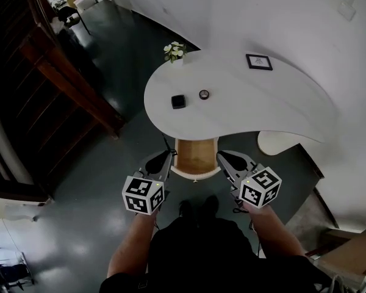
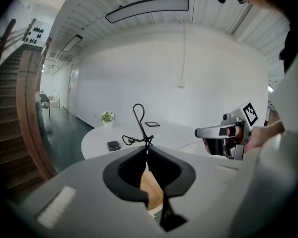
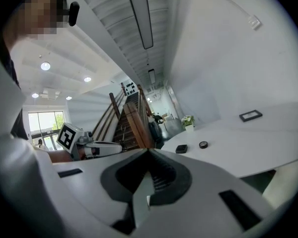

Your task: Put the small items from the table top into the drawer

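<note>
A white curved table [image 1: 262,102] carries a small black box [image 1: 178,101] and a dark ring [image 1: 204,94]. Below its near edge a drawer [image 1: 195,156] stands pulled out, its wooden bottom showing. My left gripper [image 1: 167,155] hovers at the drawer's left side, shut on a thin black wire-handled tool [image 2: 146,141] that sticks up from the jaw tips. My right gripper [image 1: 223,157] sits at the drawer's right side with its jaws together and nothing seen between them. The box [image 3: 181,148] and ring [image 3: 203,144] also show in the right gripper view.
A potted plant [image 1: 175,51] and a dark picture frame [image 1: 258,61] stand at the table's far side. A wooden staircase [image 1: 67,72] rises at the left. A white wall curves behind the table. The person's feet are just short of the drawer.
</note>
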Action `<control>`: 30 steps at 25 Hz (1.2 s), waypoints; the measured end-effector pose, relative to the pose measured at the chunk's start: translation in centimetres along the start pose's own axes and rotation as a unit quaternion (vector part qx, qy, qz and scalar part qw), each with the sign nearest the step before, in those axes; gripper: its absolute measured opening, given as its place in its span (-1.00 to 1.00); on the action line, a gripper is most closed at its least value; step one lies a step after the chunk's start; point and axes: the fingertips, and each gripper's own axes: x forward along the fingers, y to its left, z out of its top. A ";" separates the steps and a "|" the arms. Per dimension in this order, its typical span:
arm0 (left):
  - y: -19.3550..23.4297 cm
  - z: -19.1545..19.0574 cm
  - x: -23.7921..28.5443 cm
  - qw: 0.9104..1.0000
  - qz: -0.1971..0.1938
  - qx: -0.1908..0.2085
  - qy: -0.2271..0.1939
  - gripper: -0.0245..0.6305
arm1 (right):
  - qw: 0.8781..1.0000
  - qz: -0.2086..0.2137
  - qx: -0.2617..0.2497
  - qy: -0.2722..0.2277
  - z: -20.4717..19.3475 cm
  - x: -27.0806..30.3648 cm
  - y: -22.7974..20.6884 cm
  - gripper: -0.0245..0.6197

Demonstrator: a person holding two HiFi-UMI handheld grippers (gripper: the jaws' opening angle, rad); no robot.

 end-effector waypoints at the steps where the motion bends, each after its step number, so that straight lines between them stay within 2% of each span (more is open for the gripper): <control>1: 0.3 -0.2 -0.1 1.000 -0.003 0.002 -0.001 -0.85 | 1.000 -0.005 -0.002 0.003 -0.1 0.4 0.2 -0.89; 11: 4.6 -3.6 -1.8 0.999 -0.038 0.015 0.018 -0.85 | 0.999 -0.043 -0.002 0.011 -0.5 3.8 4.1 -0.89; 15: 5.0 -5.3 -0.8 0.998 -0.051 0.010 0.043 -0.85 | 0.998 -0.056 0.008 0.024 -1.2 3.9 3.6 -0.89; 19: 4.8 -6.4 1.6 0.995 -0.064 0.028 0.074 -0.85 | 0.997 -0.068 0.016 0.026 -1.8 4.4 1.2 -0.89; 24: 3.8 -8.4 4.5 0.988 -0.083 0.045 0.125 -0.85 | 0.996 -0.076 0.035 0.031 -3.1 4.8 -1.6 -0.89; 30: 1.9 -11.8 7.9 0.972 -0.117 0.074 0.191 -0.85 | 0.994 -0.080 0.059 0.043 -5.1 4.8 -4.5 -0.89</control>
